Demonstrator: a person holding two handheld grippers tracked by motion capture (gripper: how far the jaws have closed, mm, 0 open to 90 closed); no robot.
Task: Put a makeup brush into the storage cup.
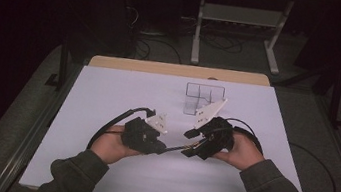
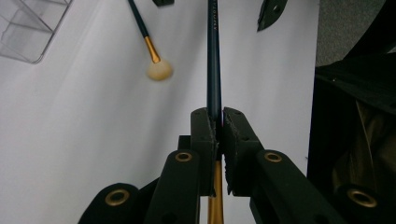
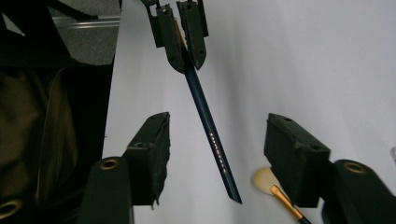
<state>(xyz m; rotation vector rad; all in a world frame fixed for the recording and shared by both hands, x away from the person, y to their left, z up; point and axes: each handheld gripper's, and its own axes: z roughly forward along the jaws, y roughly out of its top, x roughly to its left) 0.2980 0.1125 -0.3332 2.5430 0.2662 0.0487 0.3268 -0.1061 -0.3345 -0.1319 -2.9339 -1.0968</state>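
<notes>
The left gripper (image 2: 218, 122) is clamping a dark brush handle (image 2: 214, 56). The right gripper (image 3: 216, 149) is standing open around its free end, pads not touching.

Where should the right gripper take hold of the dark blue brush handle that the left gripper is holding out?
On the bare handle between the left gripper and the free tip. It already runs between the right gripper's open jaws, so close straight across the slim shaft.

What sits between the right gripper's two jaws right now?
In the right gripper view, the dark blue brush handle that the left gripper holds; the right gripper's jaws stand clear of it.
</notes>
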